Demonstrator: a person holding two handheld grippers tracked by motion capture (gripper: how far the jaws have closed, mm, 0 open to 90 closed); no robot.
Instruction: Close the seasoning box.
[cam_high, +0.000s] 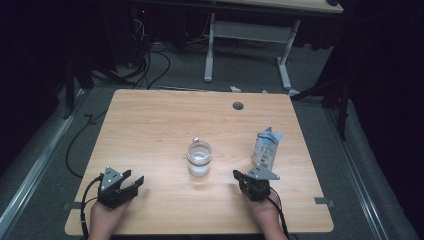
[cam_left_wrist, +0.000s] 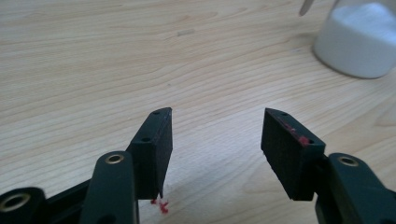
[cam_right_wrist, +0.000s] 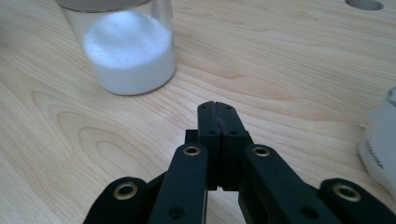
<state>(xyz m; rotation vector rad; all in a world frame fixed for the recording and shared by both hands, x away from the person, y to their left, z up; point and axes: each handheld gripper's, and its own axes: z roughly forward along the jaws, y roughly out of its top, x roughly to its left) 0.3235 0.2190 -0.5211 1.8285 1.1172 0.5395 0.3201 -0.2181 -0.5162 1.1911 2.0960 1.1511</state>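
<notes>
1. While both hands rest near the counter's (cam_high: 150, 115) front edge, the jar (cam_high: 199, 158) stands upright mid-counter between them, apart from both tongs, part-filled with white powder (cam_right_wrist: 127, 51).
2. Left tongs (cam_high: 136, 183): jaws apart with nothing between them, as the left gripper view shows bare wood in the gap; they sit well left of the jar.
3. Right tongs (cam_high: 238, 176): jaws pressed together on nothing, tips aimed roughly toward the jar, which looms close ahead in the right gripper view.
4. The pouch (cam_high: 266, 147) lies just beyond the right hand, to the jar's right and apart from it.
5. Risk, tipping: the jar looks light and smooth-walled. A sideways nudge from shut right tongs, or one open jaw striking before the other, could slide or topple it and spill powder.
6. Risk, poor grip: clear round glass or plastic gives the pads little purchase. Clamping high or off-centre might let it twist or slip out.
7. Risk, pouch: its top looks torn or crumpled, though I cannot tell whether it is open. Grabbing it low could squeeze powder out; brushing it with the right forearm could knock it into the jar.
8. A small thing (cam_high: 196, 140) at the jar's far rim is too small to identify; it may snag.
</notes>
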